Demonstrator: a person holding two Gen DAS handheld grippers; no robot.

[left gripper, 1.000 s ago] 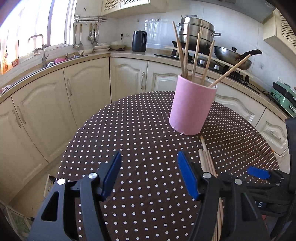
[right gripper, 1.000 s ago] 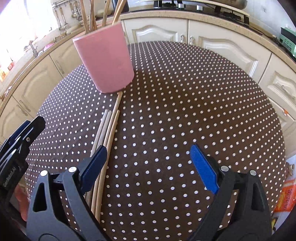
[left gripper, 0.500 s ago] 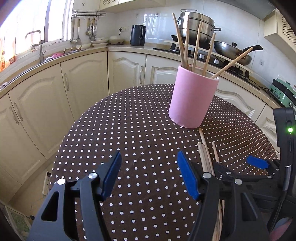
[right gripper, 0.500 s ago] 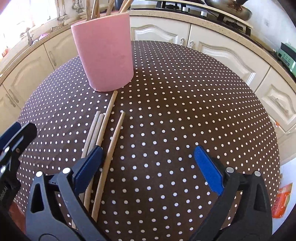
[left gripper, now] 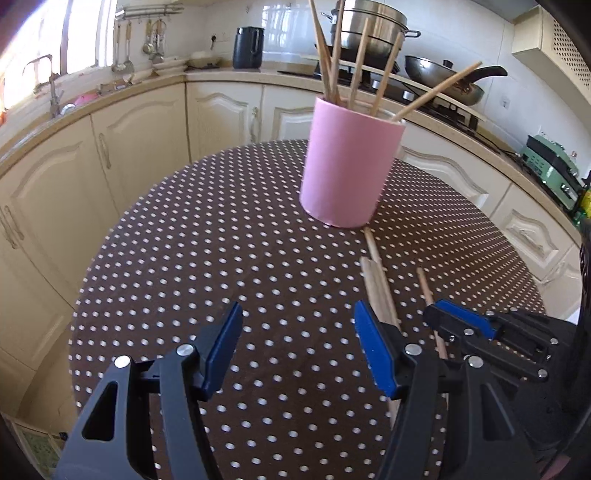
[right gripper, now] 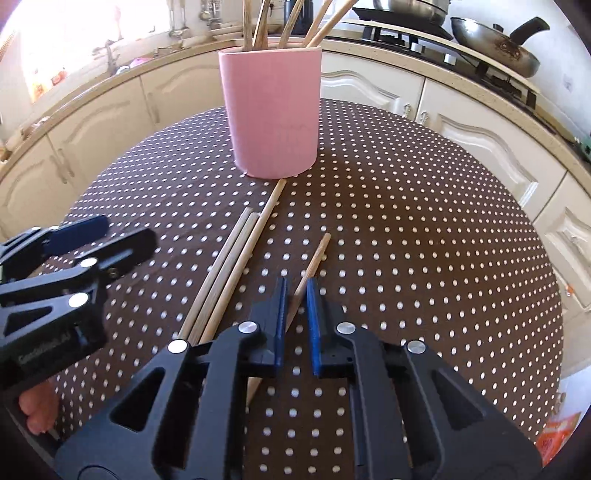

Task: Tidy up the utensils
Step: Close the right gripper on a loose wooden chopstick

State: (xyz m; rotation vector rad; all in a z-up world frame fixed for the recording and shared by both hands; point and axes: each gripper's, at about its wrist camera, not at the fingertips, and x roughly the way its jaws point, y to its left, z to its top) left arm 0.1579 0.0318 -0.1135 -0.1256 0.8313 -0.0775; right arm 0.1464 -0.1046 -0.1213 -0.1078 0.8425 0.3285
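A pink holder (left gripper: 349,170) stands on the dotted table (left gripper: 221,258) with several wooden chopsticks in it; it also shows in the right wrist view (right gripper: 273,110). Three chopsticks (right gripper: 232,266) lie side by side in front of it. A separate chopstick (right gripper: 314,262) lies to their right. My right gripper (right gripper: 295,291) has closed around this chopstick, which still rests on the table. The right gripper also shows in the left wrist view (left gripper: 461,325). My left gripper (left gripper: 297,332) is open and empty above the table, left of the chopsticks (left gripper: 380,288).
Cream kitchen cabinets (left gripper: 140,133) curve around the table. A stove with a steel pot (left gripper: 369,22) and a wok (left gripper: 443,74) is behind the holder. A sink (left gripper: 48,85) is at the left. An orange packet (right gripper: 557,435) lies on the floor at right.
My right gripper moved right over the separate chopstick and shut on it. Both cameras moved lower and nearer the table. The left gripper stayed open.
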